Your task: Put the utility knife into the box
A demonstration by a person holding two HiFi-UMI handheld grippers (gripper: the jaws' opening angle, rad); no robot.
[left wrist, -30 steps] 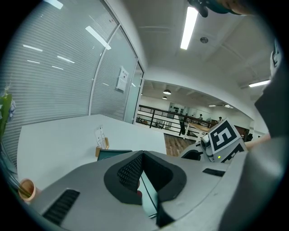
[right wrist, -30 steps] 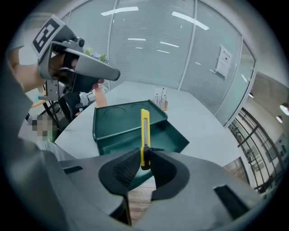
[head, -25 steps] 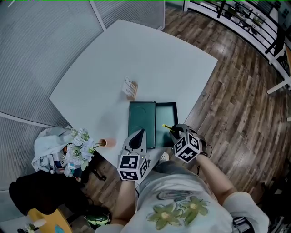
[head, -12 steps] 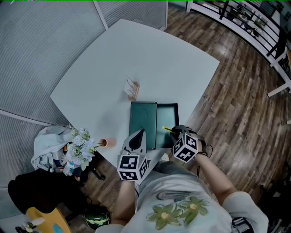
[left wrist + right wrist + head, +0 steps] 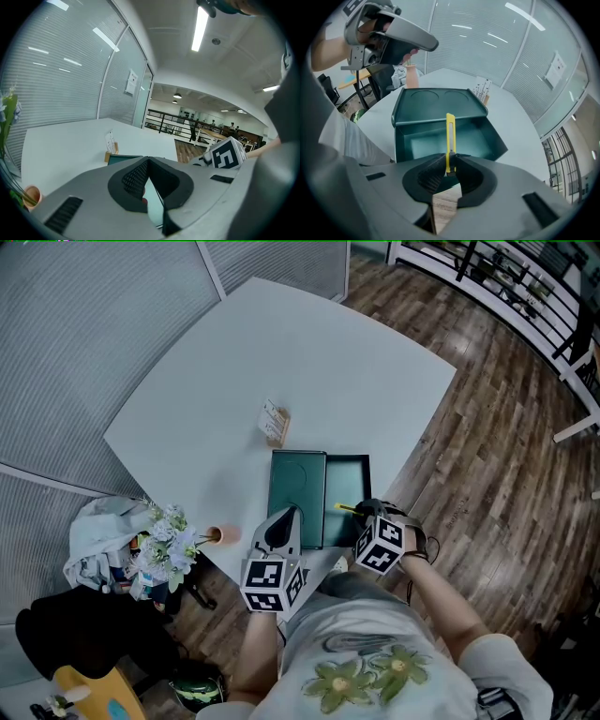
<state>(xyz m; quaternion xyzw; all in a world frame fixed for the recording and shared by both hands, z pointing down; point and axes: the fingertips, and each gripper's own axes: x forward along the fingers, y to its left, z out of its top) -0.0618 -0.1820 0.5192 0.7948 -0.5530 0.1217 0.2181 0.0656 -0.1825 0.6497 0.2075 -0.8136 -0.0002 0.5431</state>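
Note:
A yellow utility knife [image 5: 450, 138] sticks out forward from my right gripper [image 5: 449, 165], which is shut on its rear end. Its tip hangs over the near wall of the open dark green box [image 5: 474, 136], whose lid [image 5: 437, 101] lies flat beyond. In the head view the knife [image 5: 346, 508] points from the right gripper [image 5: 361, 514] over the box [image 5: 357, 465] at the table's near edge. My left gripper [image 5: 289, 513] hovers at the lid's near end, shut with nothing between its jaws, as the left gripper [image 5: 148, 160] view shows.
A small card holder [image 5: 273, 423] stands on the white table [image 5: 281, 352] just past the box. A bunch of flowers [image 5: 169, 538] and a little terracotta pot [image 5: 214, 534] sit at the table's left near corner. Wooden floor [image 5: 487, 456] lies right of the table edge.
Hardly anything differs: the head view has drifted a little, and my right gripper still holds the knife over the box's near edge. The left gripper has stayed put.

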